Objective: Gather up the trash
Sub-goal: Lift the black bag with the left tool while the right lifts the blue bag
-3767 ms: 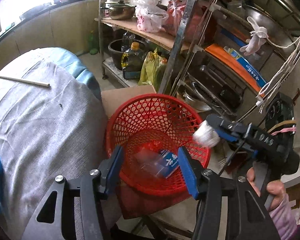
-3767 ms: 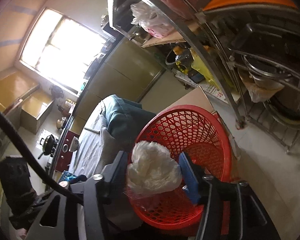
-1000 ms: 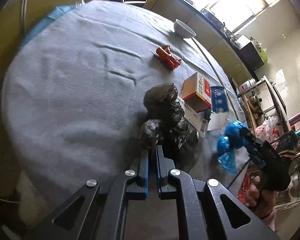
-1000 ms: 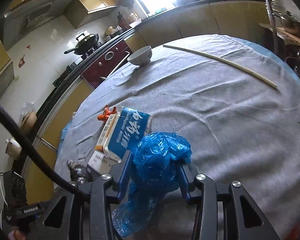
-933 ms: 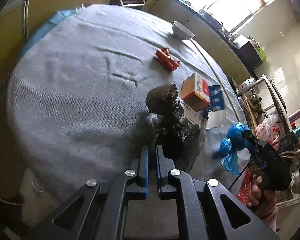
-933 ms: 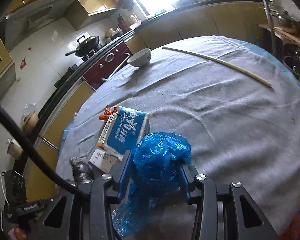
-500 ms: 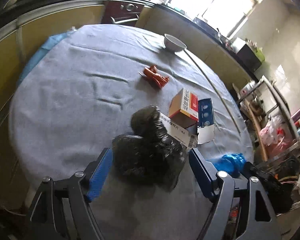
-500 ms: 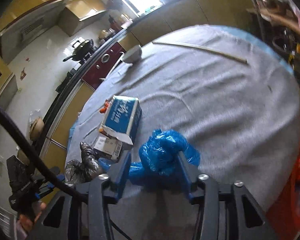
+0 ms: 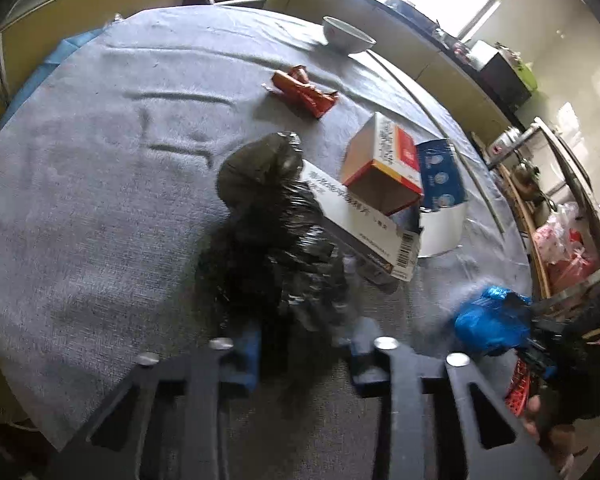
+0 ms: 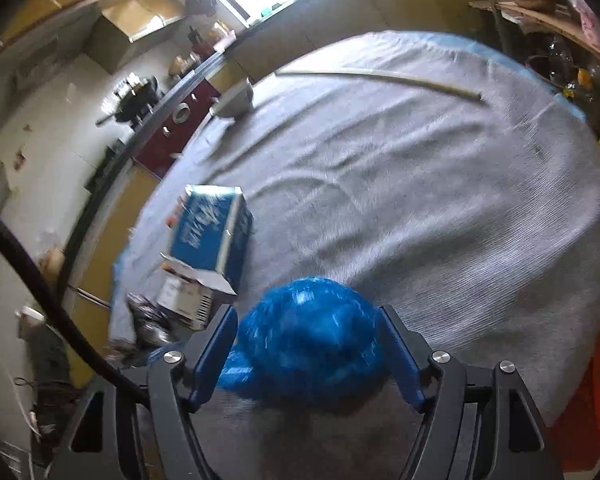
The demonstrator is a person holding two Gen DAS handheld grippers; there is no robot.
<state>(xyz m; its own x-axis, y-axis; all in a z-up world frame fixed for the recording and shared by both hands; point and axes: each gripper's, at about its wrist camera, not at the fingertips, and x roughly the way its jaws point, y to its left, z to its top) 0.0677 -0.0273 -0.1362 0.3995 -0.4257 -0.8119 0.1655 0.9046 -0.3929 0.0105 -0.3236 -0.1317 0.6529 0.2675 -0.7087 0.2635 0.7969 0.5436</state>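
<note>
Since the basket drop both grippers have come over the grey table, where the left gripper (image 9: 304, 354), wide half a second ago, is closing around the black bag (image 9: 276, 248) and the right gripper (image 10: 306, 354) is opening around the blue bag (image 10: 308, 336) (previously pinched tight).

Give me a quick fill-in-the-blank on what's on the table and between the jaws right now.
1. The bag between the right gripper's jaws is ____ in colour.
2. The bag between the left gripper's jaws is ____ in colour.
3. The white ____ stands near the table's far edge, beyond the orange wrapper.
4. The blue box stands to the ____ of the stick in the right wrist view.

Missing words: blue; black; bowl; left
</note>
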